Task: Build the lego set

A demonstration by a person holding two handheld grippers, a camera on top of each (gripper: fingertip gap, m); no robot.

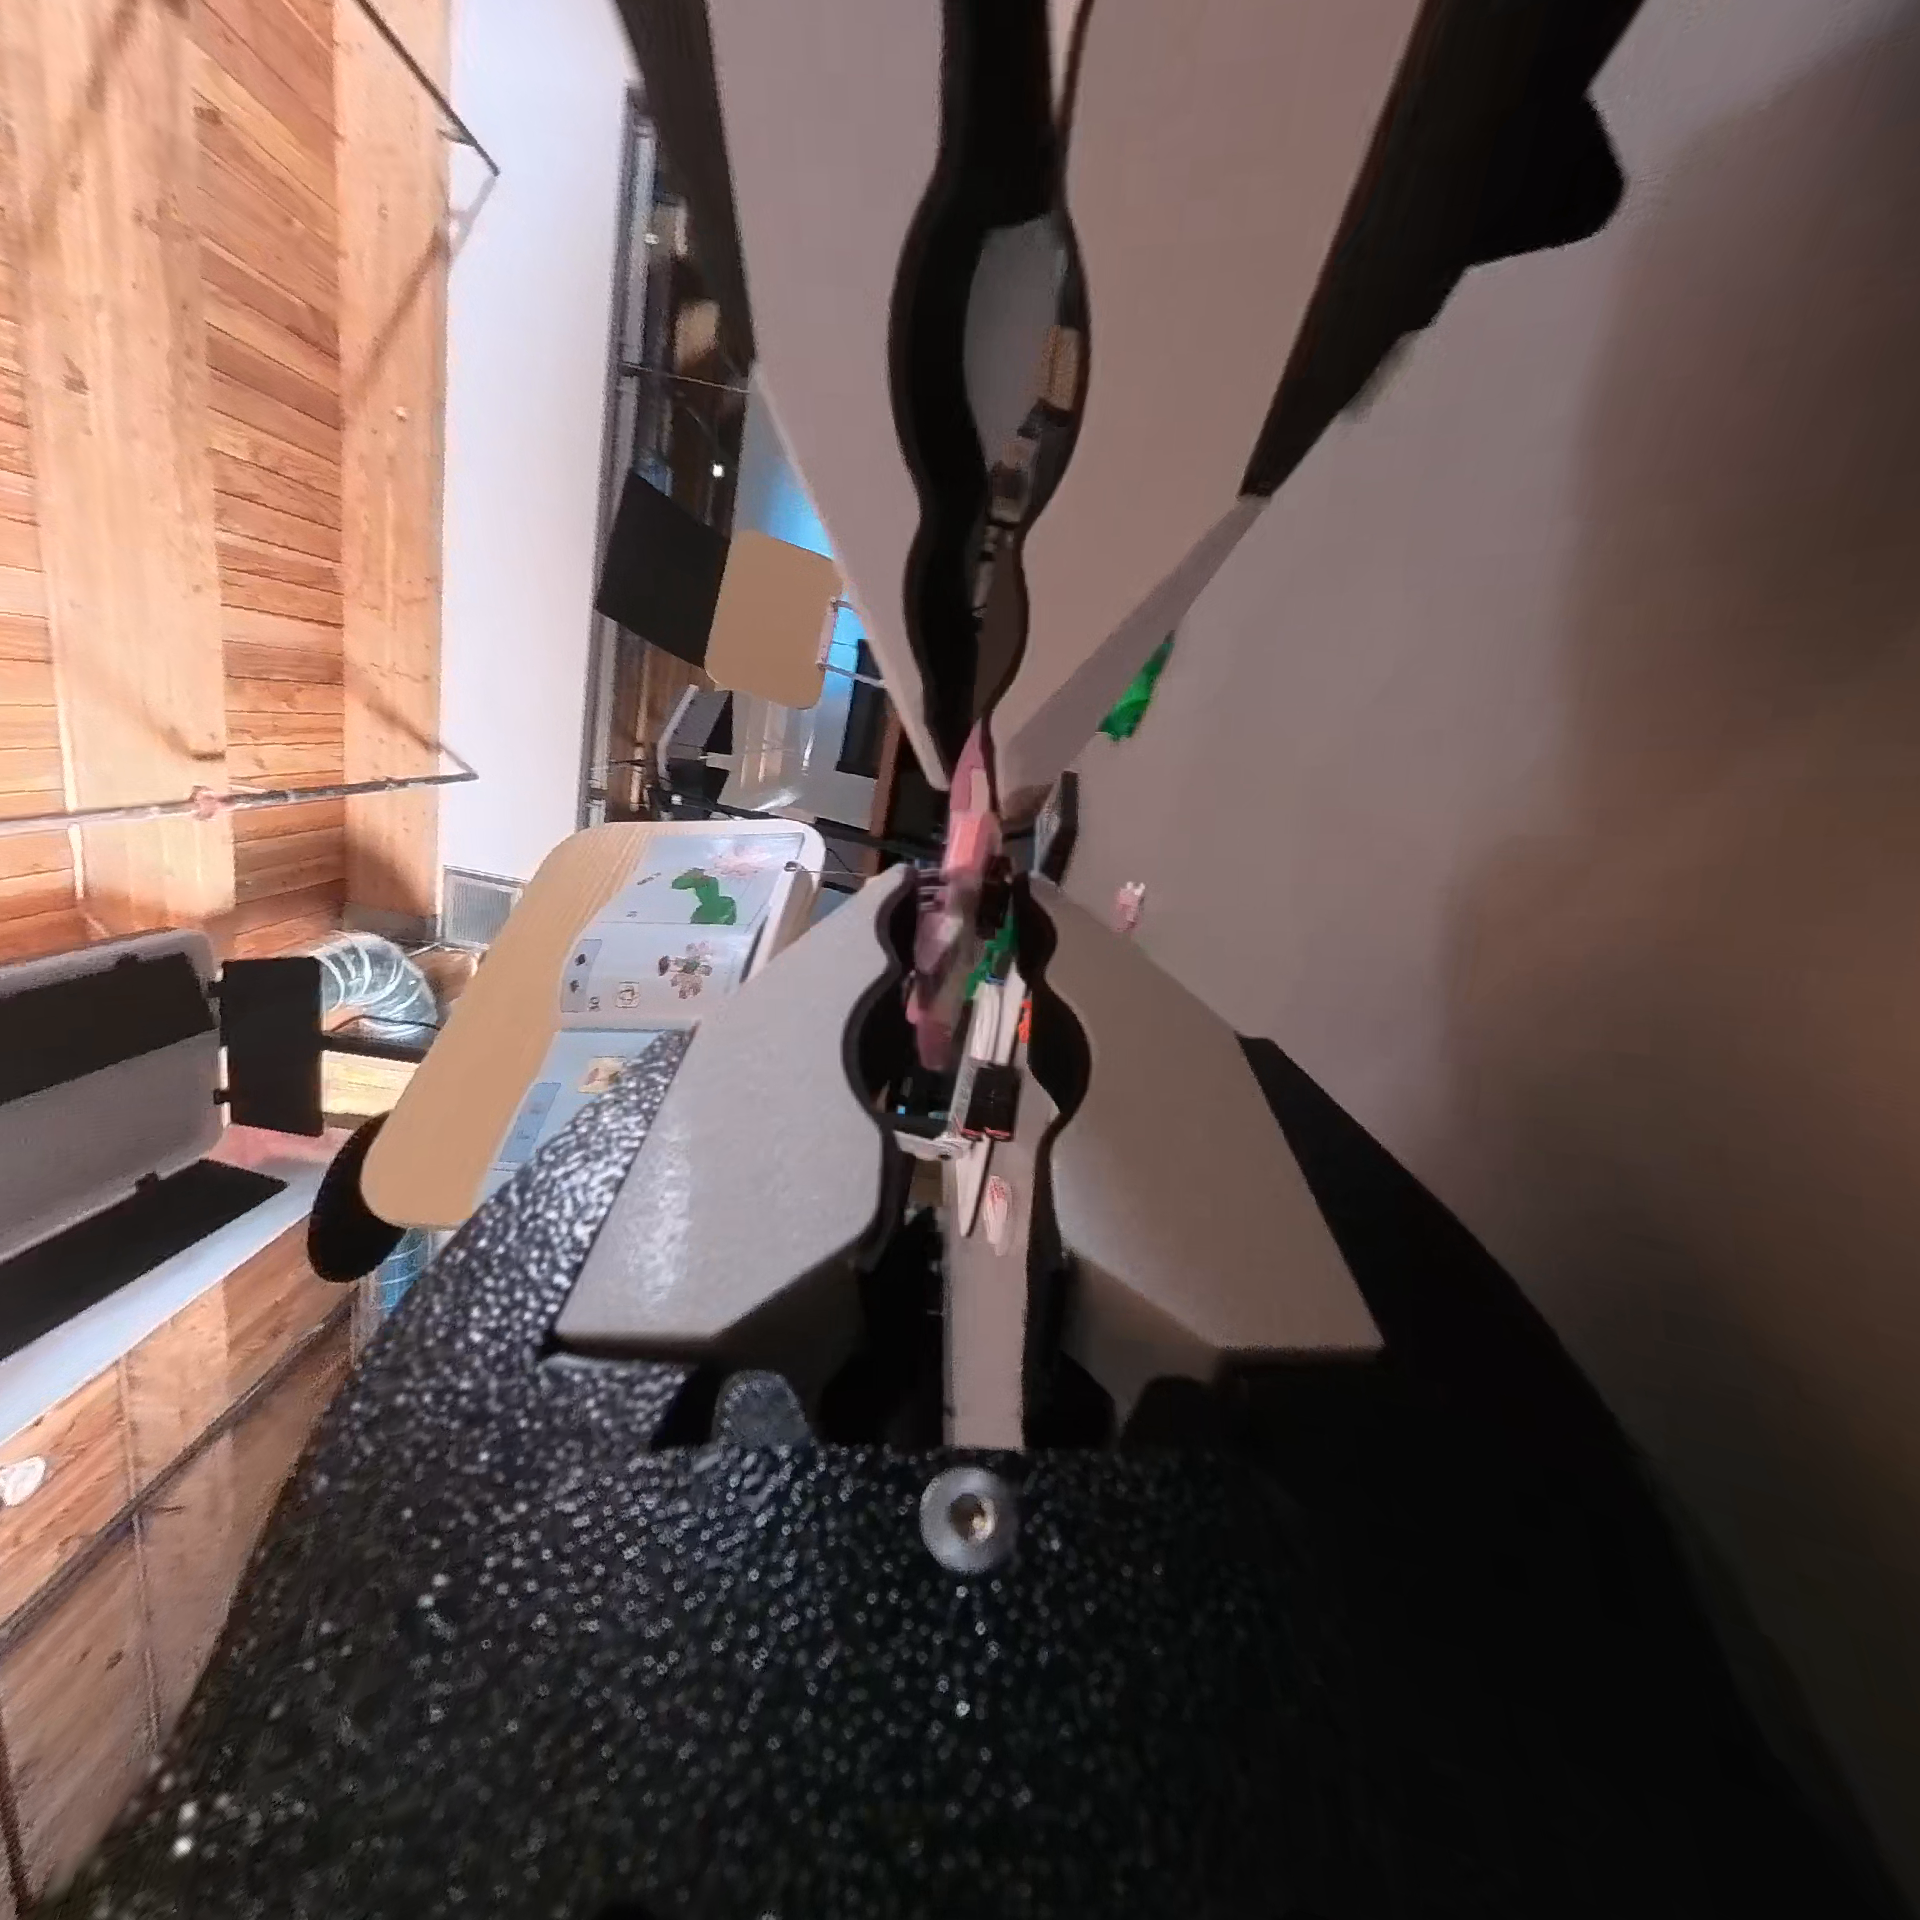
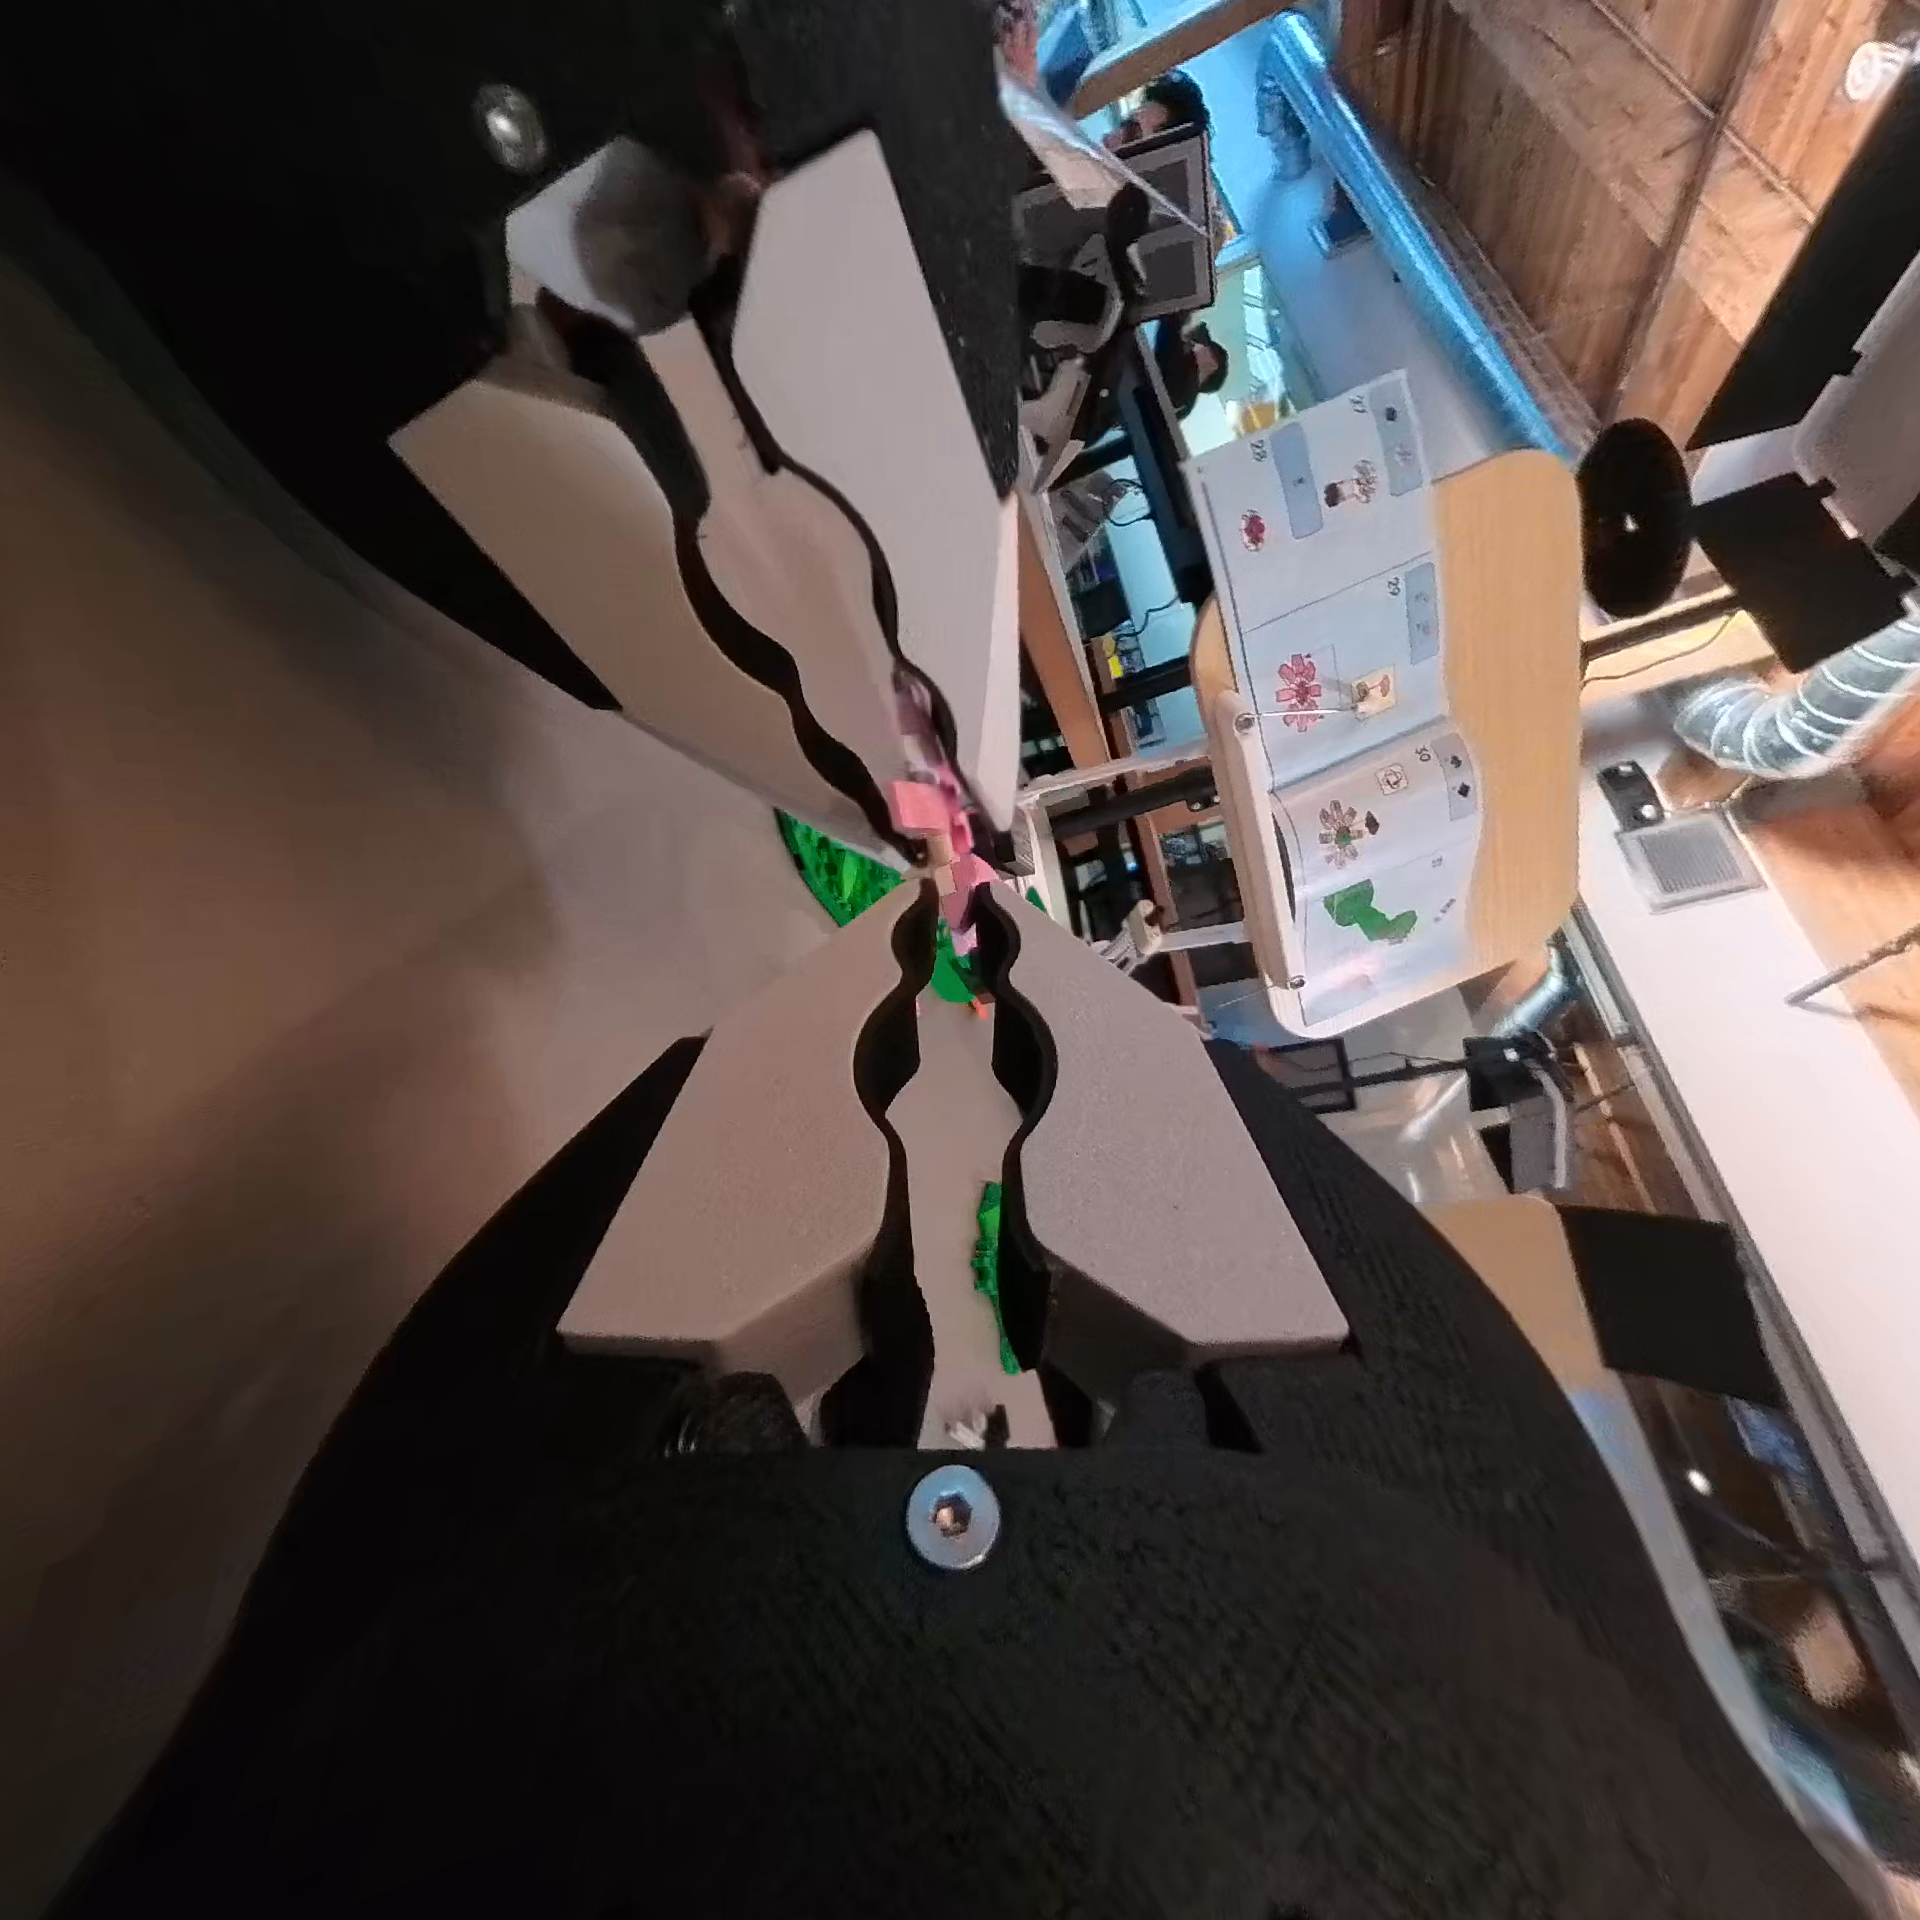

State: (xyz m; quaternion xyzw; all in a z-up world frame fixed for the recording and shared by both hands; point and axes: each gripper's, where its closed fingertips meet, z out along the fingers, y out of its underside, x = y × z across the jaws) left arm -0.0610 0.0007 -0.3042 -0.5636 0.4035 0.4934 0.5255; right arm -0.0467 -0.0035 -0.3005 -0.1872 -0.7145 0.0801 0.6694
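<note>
A small pink flower-like cluster of plastic bricks is pinched tip to tip between the grey-fingered left gripper and the grey-fingered right gripper, both pressed together on it above the pale tabletop. The flower stage is judged partly done, the cluster being assembled but not yet mounted. Bright green leaf pieces lie loose on the table, and the open instruction booklet on its wooden stand shows steps presumably left

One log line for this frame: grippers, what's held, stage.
left gripper: shut on pink lego piece | right gripper: shut on it too | tips meeting | stage: joining, instruction booklet open
</note>
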